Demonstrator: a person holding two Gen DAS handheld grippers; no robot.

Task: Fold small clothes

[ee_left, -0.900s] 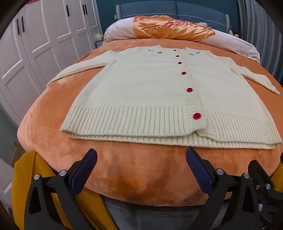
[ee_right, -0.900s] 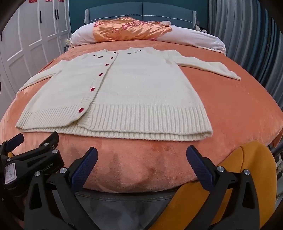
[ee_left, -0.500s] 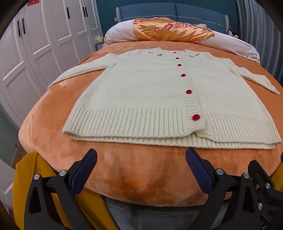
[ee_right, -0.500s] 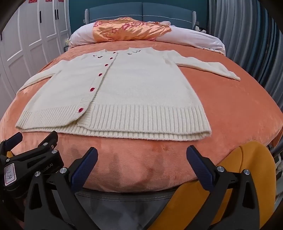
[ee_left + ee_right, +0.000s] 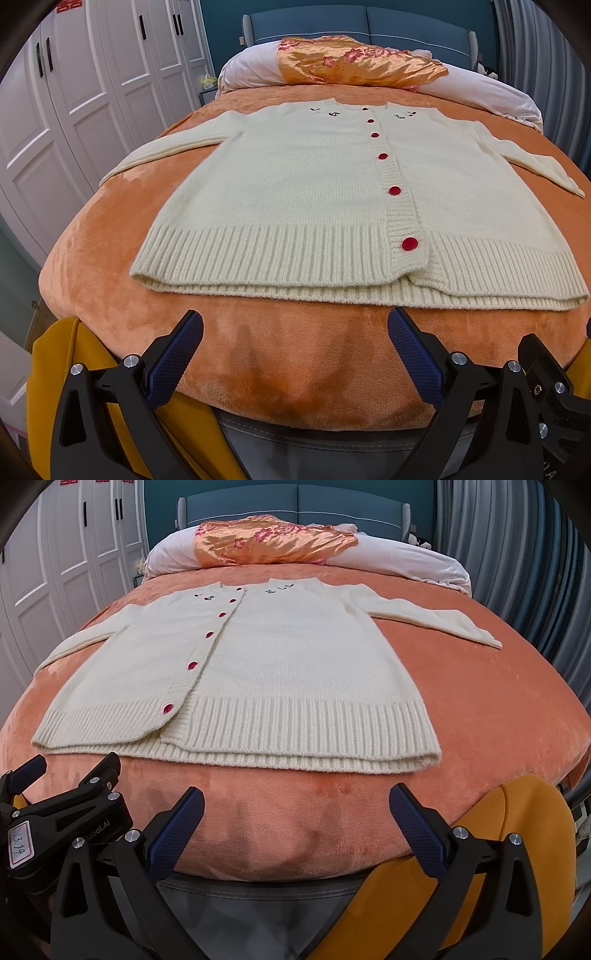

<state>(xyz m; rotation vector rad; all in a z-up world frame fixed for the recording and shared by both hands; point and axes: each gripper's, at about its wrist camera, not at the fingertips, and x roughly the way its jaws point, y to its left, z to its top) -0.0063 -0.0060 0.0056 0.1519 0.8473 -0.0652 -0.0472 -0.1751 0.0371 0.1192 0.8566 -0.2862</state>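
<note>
A cream knit cardigan [image 5: 303,192] with red buttons lies flat and buttoned on the orange bedspread [image 5: 280,354], sleeves spread to both sides. It also shows in the right wrist view [image 5: 295,672]. My left gripper [image 5: 295,328] is open and empty, just short of the ribbed hem at the bed's foot. My right gripper [image 5: 295,805] is open and empty, also just short of the hem. The left gripper's body shows at the lower left of the right wrist view [image 5: 62,812].
An orange floral satin cloth [image 5: 354,59] lies on white pillows [image 5: 243,70] at the blue headboard. White wardrobe doors [image 5: 74,92] stand at the left. Yellow fabric [image 5: 498,867] hangs below the bed's near edge. Ribbed grey curtains [image 5: 517,554] are at the right.
Both grippers have risen slightly, so the cardigan sits a little lower in each view. Both stay open. The cardigan has not moved.
</note>
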